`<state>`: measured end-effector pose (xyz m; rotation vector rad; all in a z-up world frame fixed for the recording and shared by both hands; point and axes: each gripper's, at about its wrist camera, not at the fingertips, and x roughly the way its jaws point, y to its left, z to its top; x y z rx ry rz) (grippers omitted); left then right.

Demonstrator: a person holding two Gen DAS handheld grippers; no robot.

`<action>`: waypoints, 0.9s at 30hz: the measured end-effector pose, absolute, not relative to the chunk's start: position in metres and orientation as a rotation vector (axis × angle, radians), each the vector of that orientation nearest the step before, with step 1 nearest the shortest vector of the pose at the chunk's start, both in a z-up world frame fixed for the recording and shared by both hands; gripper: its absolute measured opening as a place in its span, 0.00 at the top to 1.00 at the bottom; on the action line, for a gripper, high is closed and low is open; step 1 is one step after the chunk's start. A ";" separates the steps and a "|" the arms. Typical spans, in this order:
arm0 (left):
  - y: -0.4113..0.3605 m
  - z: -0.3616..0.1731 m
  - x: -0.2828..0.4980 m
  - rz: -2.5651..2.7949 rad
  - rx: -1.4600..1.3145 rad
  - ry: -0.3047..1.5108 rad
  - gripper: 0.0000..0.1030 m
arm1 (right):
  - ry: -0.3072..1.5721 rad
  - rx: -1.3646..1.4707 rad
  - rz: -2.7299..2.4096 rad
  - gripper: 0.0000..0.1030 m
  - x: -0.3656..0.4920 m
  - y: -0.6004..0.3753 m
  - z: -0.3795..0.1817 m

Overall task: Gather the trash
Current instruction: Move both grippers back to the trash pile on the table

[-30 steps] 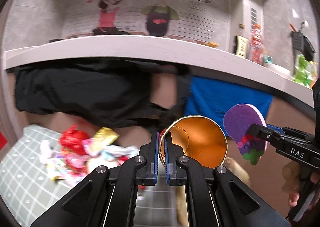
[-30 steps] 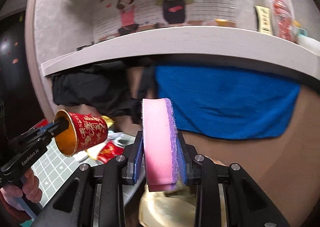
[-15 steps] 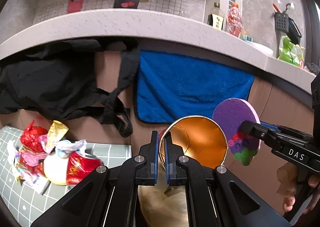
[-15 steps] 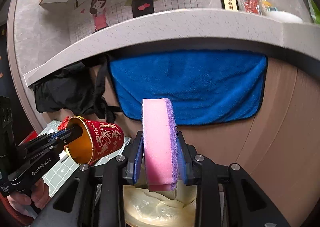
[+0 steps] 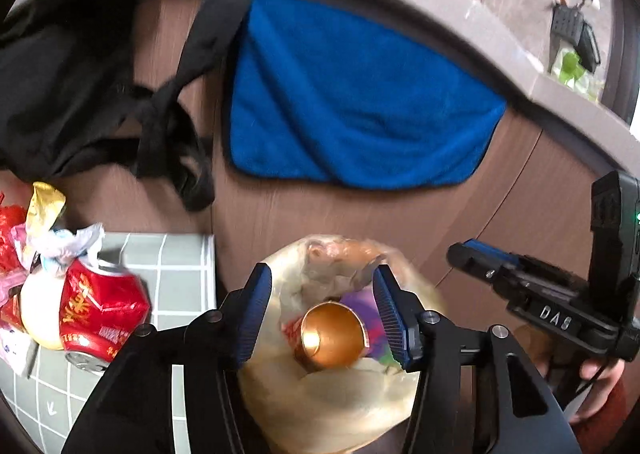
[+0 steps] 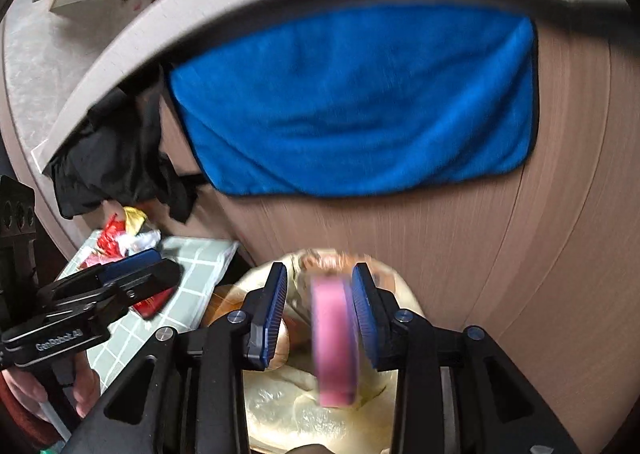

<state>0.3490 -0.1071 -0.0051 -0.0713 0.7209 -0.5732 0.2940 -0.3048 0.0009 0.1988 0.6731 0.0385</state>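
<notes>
Bag gaped below both grippers, soft film. Can lay dented on the mat; I judged it light, best pinched across its body. Cup and sponge sat loose between released jaws, left and right.

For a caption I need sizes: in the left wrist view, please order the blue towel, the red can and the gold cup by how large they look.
1. blue towel
2. red can
3. gold cup
The can and cup look close; their nearness to the camera differs.
</notes>
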 end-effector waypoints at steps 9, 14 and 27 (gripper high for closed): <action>-0.037 -0.007 0.335 -0.355 -0.114 0.663 0.48 | 0.664 0.165 0.039 0.69 0.284 -0.281 0.003; 0.020 0.002 0.324 -0.240 -0.155 0.614 0.48 | 0.643 0.144 0.107 0.69 0.286 -0.244 0.014; 0.188 0.017 0.307 -0.035 -0.238 0.579 0.48 | 0.572 0.064 0.345 0.69 0.307 -0.098 0.039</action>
